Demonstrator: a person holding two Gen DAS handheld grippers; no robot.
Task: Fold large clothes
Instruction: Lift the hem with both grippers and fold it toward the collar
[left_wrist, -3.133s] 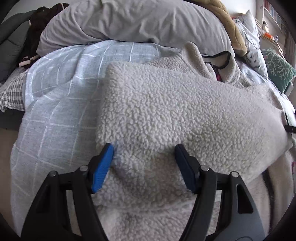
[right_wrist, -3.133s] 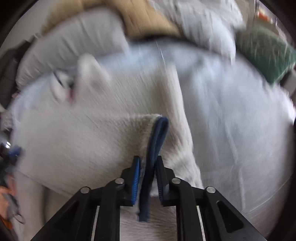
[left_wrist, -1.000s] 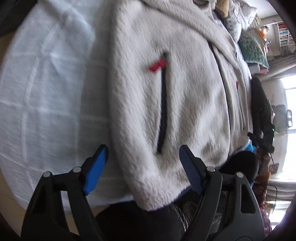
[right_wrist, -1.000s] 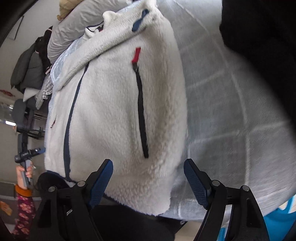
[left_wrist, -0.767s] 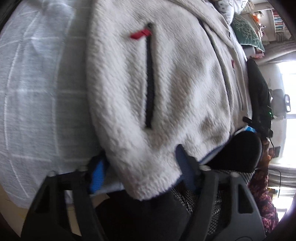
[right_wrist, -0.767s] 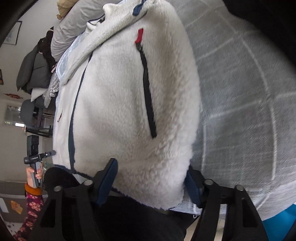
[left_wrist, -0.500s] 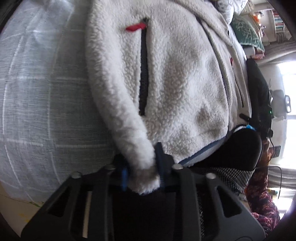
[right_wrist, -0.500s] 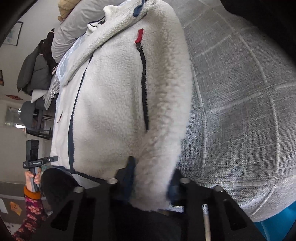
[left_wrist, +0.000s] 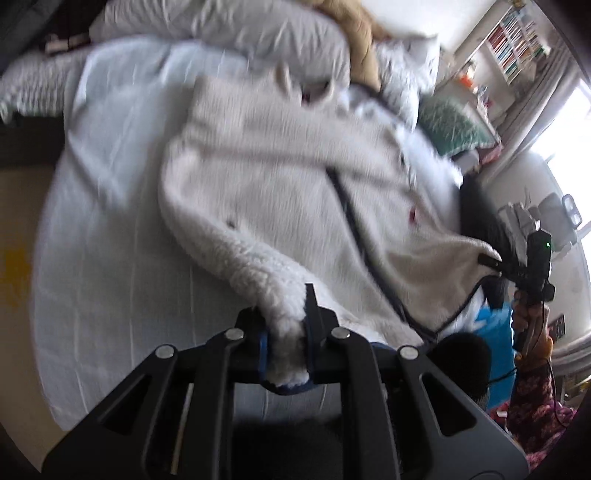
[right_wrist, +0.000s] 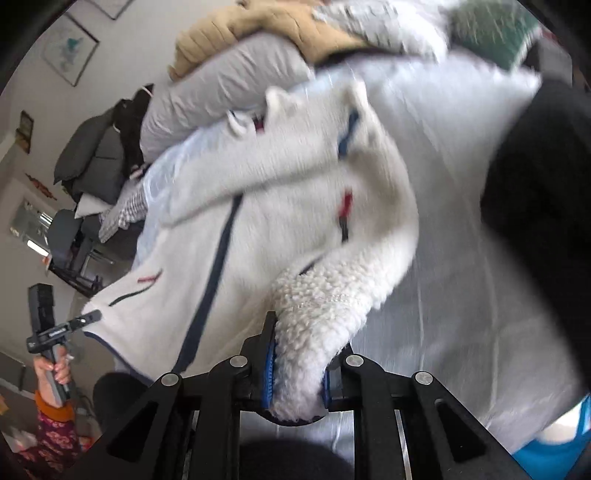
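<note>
A cream fleece jacket (left_wrist: 280, 177) with a navy zip lies front up on the pale blue checked bed cover (left_wrist: 110, 240). My left gripper (left_wrist: 284, 317) is closing on the jacket's near hem corner, fleece pinched between its blue pads and lifted off the bed. My right gripper (right_wrist: 301, 354) is closing the same way on the opposite hem corner of the jacket (right_wrist: 277, 221), also raised. Each gripper shows in the other's view: the right gripper (left_wrist: 491, 260) at the far right edge, the left gripper (right_wrist: 88, 317) at the lower left. The hem hangs between them.
Grey pillows (left_wrist: 221, 26), a tan blanket (right_wrist: 229, 33) and a green cushion (left_wrist: 454, 125) pile at the head of the bed. A dark garment (right_wrist: 539, 184) lies on the cover to the right. A chair and clothes (right_wrist: 92, 155) stand left of the bed.
Both grippers went from wide open around the hem corners to pinching them. Both have risen and tilted, lifting the hem off the bed.
</note>
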